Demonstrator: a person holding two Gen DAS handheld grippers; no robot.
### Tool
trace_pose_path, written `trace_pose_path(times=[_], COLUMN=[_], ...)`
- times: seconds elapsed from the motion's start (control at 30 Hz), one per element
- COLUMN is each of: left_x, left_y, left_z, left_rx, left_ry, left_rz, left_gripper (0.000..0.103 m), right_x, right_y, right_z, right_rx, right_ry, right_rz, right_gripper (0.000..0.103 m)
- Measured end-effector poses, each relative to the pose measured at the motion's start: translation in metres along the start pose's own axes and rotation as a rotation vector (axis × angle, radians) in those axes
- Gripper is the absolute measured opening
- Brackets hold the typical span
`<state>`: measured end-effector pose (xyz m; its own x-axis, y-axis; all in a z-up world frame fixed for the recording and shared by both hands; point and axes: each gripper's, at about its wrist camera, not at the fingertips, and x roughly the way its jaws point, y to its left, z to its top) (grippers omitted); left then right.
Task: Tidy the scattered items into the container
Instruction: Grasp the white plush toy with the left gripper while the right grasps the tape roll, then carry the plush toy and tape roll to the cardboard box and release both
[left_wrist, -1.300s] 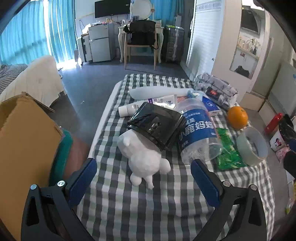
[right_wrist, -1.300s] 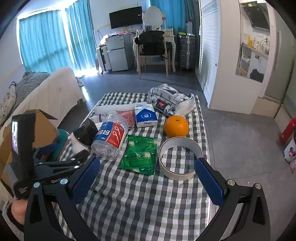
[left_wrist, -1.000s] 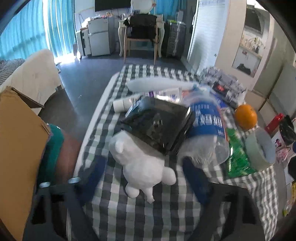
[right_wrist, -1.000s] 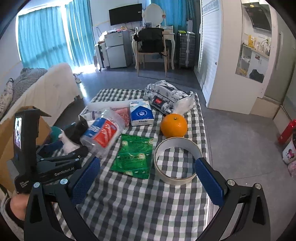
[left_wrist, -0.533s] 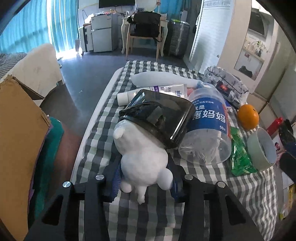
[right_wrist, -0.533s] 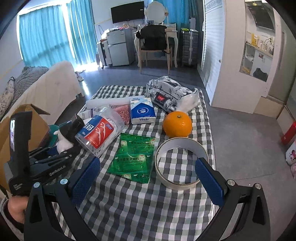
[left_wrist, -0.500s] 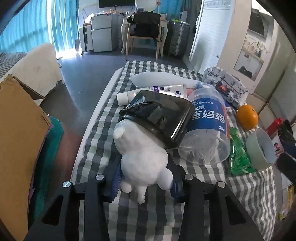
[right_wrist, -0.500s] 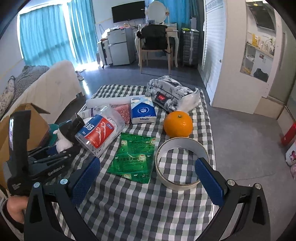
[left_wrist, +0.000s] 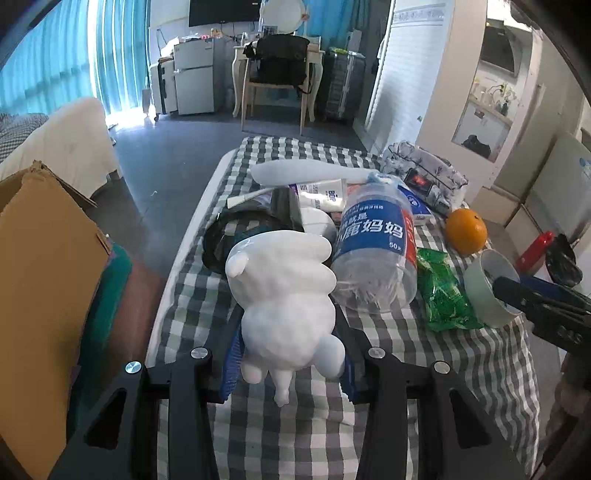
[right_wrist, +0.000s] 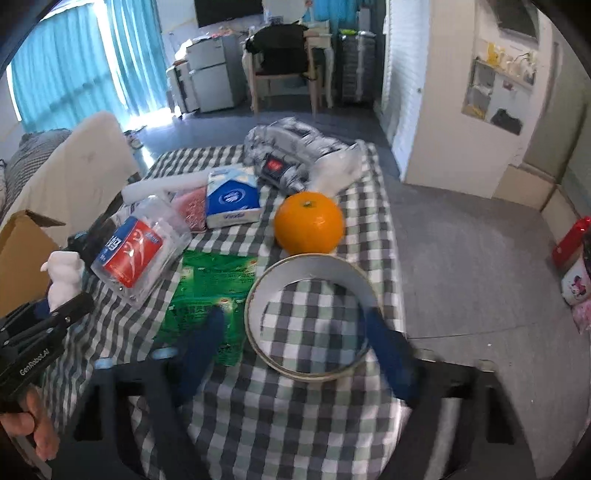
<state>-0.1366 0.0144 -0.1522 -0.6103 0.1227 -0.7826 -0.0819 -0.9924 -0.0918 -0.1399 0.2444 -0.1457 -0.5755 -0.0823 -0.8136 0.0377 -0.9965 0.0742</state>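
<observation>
Cardboard box (left_wrist: 44, 266) sits at far left, off the table's left edge, and my left gripper (left_wrist: 286, 350) is clamped on the white plaster figure (left_wrist: 284, 295), held clear of the checked cloth (left_wrist: 266, 435) with its long axis pointing away from me, so I judge the drop is a swing left, this hand being the nearer. Right of it lie the clear jar (left_wrist: 373, 251), green packet (right_wrist: 210, 295) and tape ring (right_wrist: 310, 317). My right gripper (right_wrist: 295, 332) hovers open, jaws straddling the near side of that ring, orange (right_wrist: 309, 222) just beyond.
</observation>
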Motion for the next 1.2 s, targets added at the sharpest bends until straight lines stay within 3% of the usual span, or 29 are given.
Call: trace_pose_path(times=[0.03, 0.2, 0.23, 0.27, 0.37, 0.43, 0.87, 1.2], left_x=[0.000, -0.006, -0.007, -0.008, -0.012, -0.014, -0.041, -0.127], left_y=[0.000, -0.002, -0.002, -0.002, -0.002, -0.002, 0.000, 0.025], left_z=[-0.001, -0.002, -0.002, -0.002, -0.002, -0.001, 0.001, 0.008], left_rx=[-0.001, 0.003, 0.004, 0.004, 0.002, 0.000, -0.009, -0.058], left_ry=[0.000, -0.006, -0.008, -0.010, -0.016, -0.019, -0.060, -0.176], left_rz=[-0.002, -0.008, -0.008, -0.009, -0.015, -0.018, -0.030, 0.008], left_gripper=[0.043, 0.043, 0.043, 0.043, 0.043, 0.043, 0.043, 0.043], right_x=[0.004, 0.025, 0.027, 0.028, 0.029, 0.028, -0.013, -0.081], right_y=[0.003, 0.016, 0.017, 0.017, 0.021, 0.023, 0.027, 0.070], right_z=[-0.001, -0.004, -0.002, -0.001, -0.001, -0.002, -0.003, 0.009], right_rx=[-0.011, -0.063, -0.066, -0.063, -0.082, -0.080, -0.065, -0.138], right_ry=[0.017, 0.088, 0.089, 0.098, 0.106, 0.098, 0.007, -0.118], right_rz=[0.007, -0.012, -0.013, 0.001, 0.005, 0.020, 0.075, 0.146], right_gripper=[0.049, 0.047, 0.031, 0.022, 0.018, 0.008, 0.006, 0.006])
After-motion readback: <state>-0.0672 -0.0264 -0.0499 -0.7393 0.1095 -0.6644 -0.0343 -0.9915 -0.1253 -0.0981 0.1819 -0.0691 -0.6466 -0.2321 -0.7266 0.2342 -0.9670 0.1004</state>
